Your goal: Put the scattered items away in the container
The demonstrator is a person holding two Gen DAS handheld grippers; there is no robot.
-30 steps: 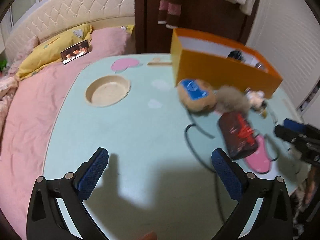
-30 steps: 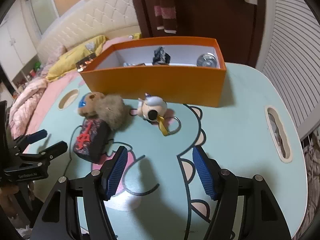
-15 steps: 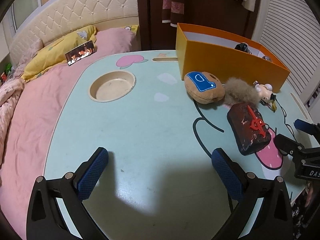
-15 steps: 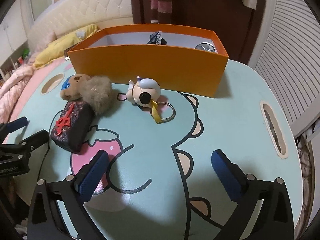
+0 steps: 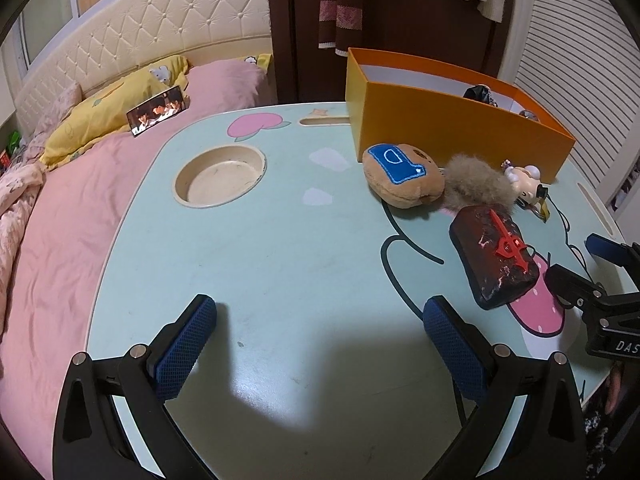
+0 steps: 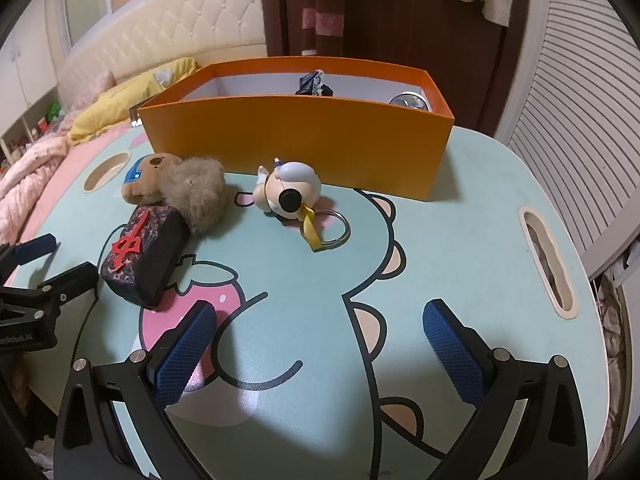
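Observation:
An orange box [image 6: 296,140] [image 5: 452,132] stands at the far side of the table, with a dark item [image 6: 314,84] and a metal tin [image 6: 410,102] inside. In front of it lie a brown plush toy with a blue patch [image 5: 404,180] [image 6: 146,178], a fluffy pompom [image 6: 196,192] [image 5: 474,188], a small figure keychain with a ring [image 6: 290,194] [image 5: 524,184], and a dark pouch with a red charm [image 6: 144,256] [image 5: 494,256]. My right gripper [image 6: 320,344] stands open over the table's near part, nothing between its pads. My left gripper [image 5: 320,344] is open too, left of the pouch.
The table [image 5: 256,248] is pale green with cartoon prints, a round cup recess [image 5: 220,178] at the left and a slot [image 6: 548,260] at the right. A bed with a pink cover [image 5: 60,216] lies to the left. A shuttered door [image 6: 580,120] stands on the right.
The jaws of my right gripper have spread from half open to wide. Both views have steadied and tilted slightly; the items on the table have not moved.

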